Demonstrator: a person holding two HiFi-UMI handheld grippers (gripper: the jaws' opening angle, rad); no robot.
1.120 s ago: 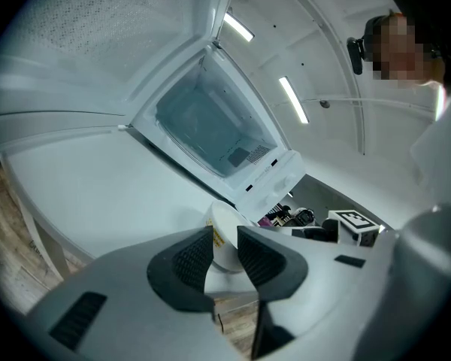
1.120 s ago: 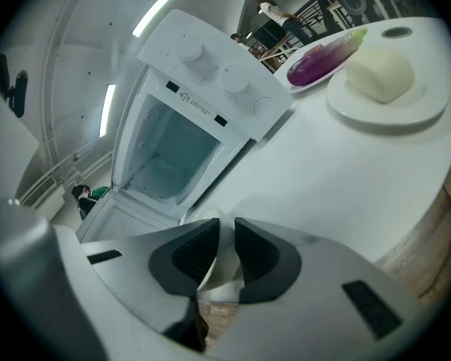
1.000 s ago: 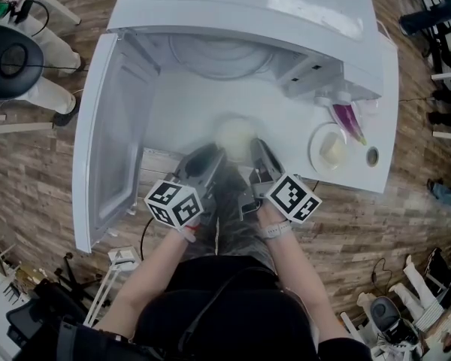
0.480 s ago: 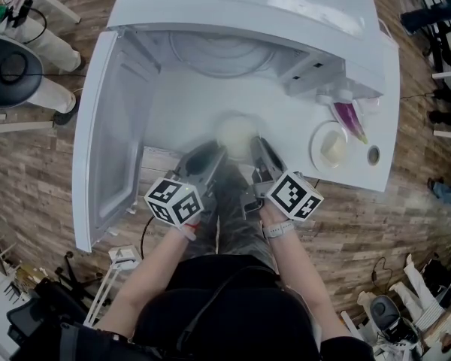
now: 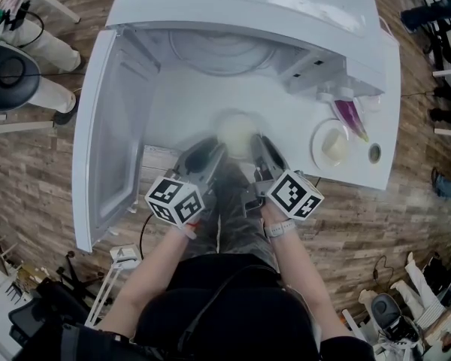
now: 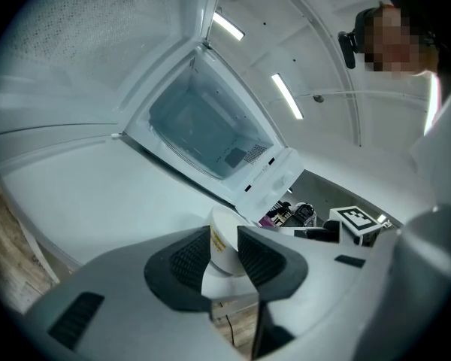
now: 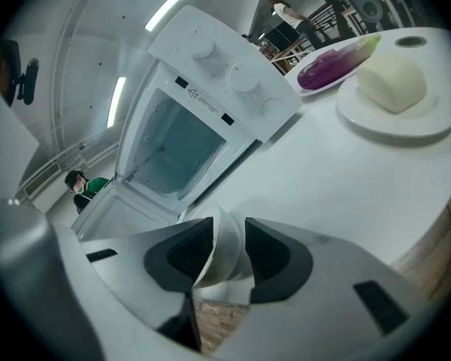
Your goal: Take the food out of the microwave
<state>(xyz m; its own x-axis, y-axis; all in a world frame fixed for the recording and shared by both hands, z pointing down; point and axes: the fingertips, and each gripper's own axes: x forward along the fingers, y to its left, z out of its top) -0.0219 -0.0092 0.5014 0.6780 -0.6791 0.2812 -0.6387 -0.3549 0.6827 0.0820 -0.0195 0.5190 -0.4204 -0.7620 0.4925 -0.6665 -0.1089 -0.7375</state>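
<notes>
The bowl is seen outside the microwave, at the near edge of the desk, before the open door. Its rim is pinched by the left tool. The right tool is being spread, with the bowl's opposite rim between its pads and a gap left on one side. A bun on a plate is set to the right.

Head camera is looking steeply down, microwave at 12 o'clock; both gripper cameras, close, are sharing the bowl between their jaws
</notes>
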